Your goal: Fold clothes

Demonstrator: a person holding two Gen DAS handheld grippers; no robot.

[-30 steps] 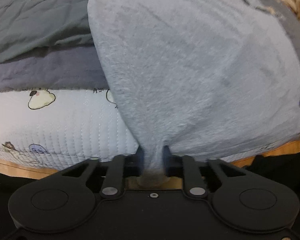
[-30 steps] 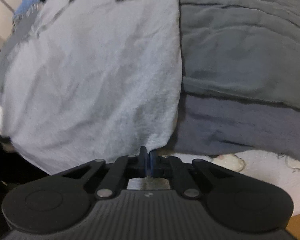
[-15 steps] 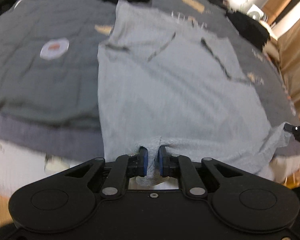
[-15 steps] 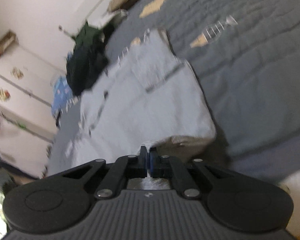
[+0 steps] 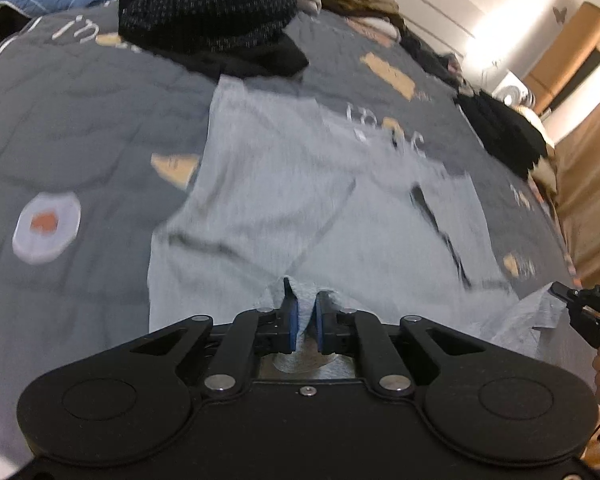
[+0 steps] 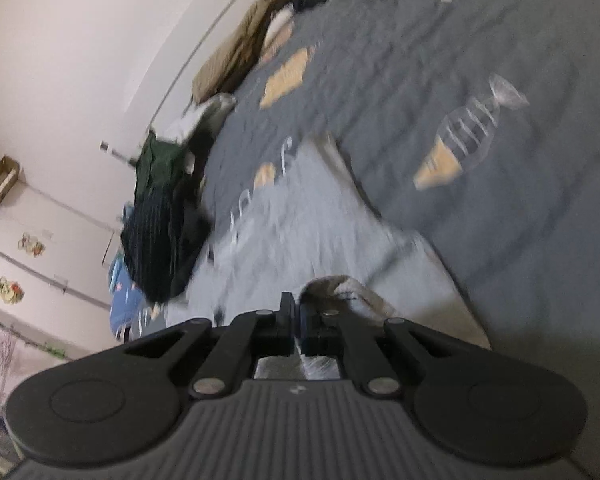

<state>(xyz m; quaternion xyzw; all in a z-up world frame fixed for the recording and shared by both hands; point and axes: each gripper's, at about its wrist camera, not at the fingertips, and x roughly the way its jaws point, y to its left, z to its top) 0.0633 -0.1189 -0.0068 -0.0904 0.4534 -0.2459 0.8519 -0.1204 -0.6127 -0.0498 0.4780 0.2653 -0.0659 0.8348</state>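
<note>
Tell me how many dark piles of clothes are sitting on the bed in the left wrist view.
2. One black pile of clothes sits at the far end of the bed, just beyond the light grey garment. A second black pile lies at the bed's right edge. More may be hidden out of frame.

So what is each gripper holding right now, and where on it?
Both hold the light grey garment by its near edge: the left gripper pinches a bunched fold mid-edge, the right gripper clamps the corner at that end.

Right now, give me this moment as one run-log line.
task: fold clothes | left gripper: shut on light grey shirt hem | right gripper: shut on shirt edge | shirt spread on grey quilt
</note>
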